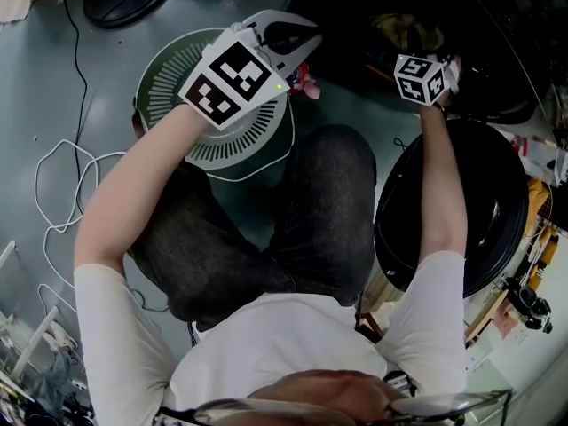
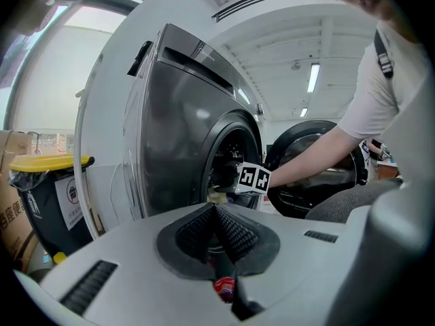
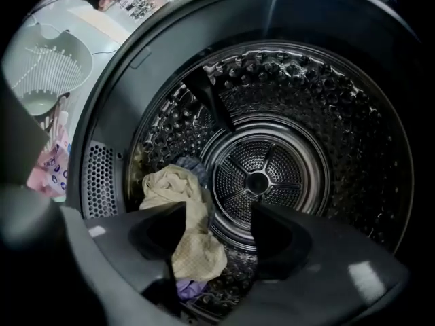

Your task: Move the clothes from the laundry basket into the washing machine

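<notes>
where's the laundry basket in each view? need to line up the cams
Head view: laundry basket sits upper left of centre, on the floor.
Left gripper view: not in it.
Right gripper view: top left corner, above a pink cloth.
Shared landmark: the washing machine drum, dark at top right in the head view, mid-frame in the left gripper view, filling the right gripper view.

Ceiling strip lights glare white in my left gripper view, and both gripper views bend and blacken at the corners. The drum lies dim, steel glinting; in the head view the floor looks murky.
</notes>
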A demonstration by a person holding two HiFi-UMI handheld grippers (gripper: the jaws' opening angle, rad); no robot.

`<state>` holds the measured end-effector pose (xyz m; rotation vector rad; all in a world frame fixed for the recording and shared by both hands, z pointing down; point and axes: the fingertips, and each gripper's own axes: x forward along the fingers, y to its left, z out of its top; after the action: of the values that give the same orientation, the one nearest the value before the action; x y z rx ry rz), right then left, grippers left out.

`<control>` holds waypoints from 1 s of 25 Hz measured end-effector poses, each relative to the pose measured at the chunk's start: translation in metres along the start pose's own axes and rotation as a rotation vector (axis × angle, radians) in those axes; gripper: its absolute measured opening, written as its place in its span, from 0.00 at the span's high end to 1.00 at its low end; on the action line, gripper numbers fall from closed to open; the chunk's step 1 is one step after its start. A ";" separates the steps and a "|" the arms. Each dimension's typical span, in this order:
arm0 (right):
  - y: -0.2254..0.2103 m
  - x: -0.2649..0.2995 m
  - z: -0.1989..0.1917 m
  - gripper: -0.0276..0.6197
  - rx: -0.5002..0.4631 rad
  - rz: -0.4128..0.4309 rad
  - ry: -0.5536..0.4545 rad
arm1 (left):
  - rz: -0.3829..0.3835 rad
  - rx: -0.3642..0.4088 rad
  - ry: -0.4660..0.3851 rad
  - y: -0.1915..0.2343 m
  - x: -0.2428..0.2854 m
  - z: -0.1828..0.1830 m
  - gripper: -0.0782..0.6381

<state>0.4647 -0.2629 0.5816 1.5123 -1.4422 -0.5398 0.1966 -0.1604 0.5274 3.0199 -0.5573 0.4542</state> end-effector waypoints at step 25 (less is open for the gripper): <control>0.012 -0.059 0.022 0.91 0.377 -0.039 -0.023 | 0.072 -0.014 -0.012 0.028 -0.011 0.000 0.88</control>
<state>0.4275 -0.2129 0.5648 1.8355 -1.5986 -0.3191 0.1770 -0.1833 0.5240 2.9993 -0.6684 0.4333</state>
